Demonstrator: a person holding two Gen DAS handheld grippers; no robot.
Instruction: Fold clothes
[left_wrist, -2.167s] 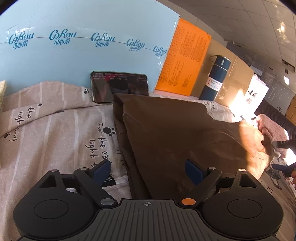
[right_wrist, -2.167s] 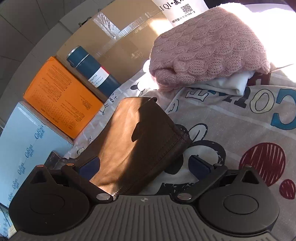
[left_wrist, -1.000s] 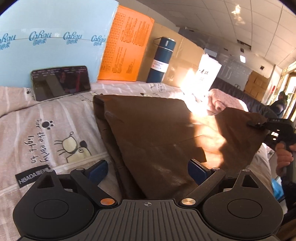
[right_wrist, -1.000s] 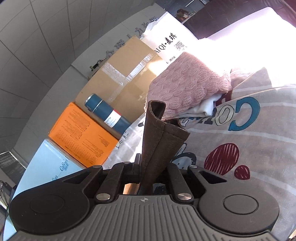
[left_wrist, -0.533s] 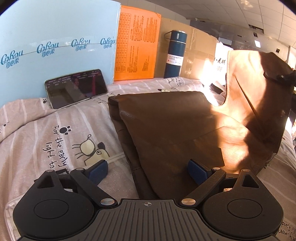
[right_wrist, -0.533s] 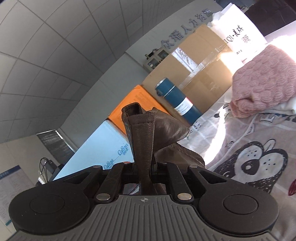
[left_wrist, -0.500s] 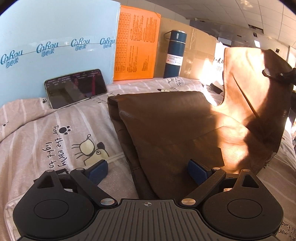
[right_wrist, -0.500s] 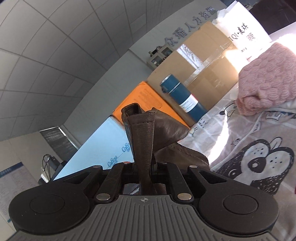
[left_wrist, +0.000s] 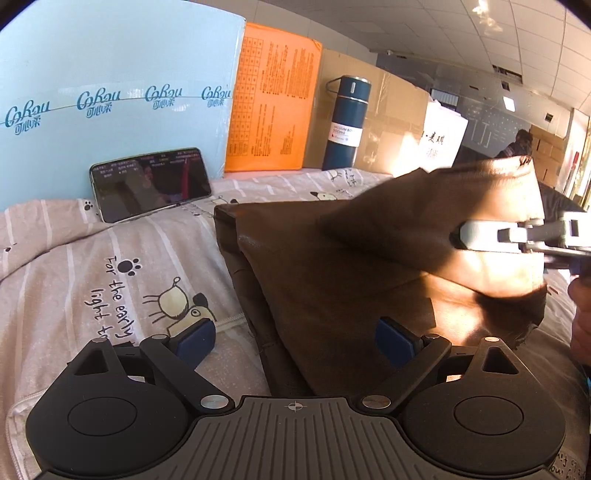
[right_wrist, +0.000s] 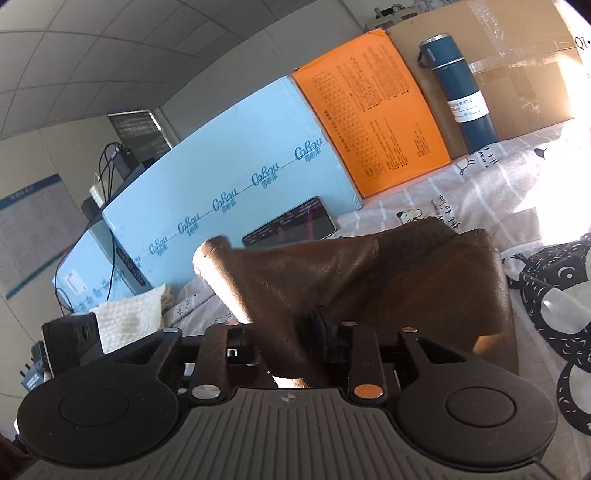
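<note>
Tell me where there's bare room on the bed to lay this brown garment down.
Bare striped sheet lies between the black phone and the open left gripper, left of the brown leather garment. The back is crowded: blue box, orange box, navy flask. The right gripper holds the lifted end.

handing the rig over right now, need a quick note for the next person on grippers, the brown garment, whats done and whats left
Right gripper: shut on one end of the brown garment, holding that end up above the part that lies flat.
Left gripper: open, holding nothing, low over the near edge of the garment.
Garment: most of it flat on the printed bedsheet, phone and blue flask behind it.
Done: end picked up and brought over the garment.
Left: lay the lifted end down on the flat part, release, probably smooth and fold further.
</note>
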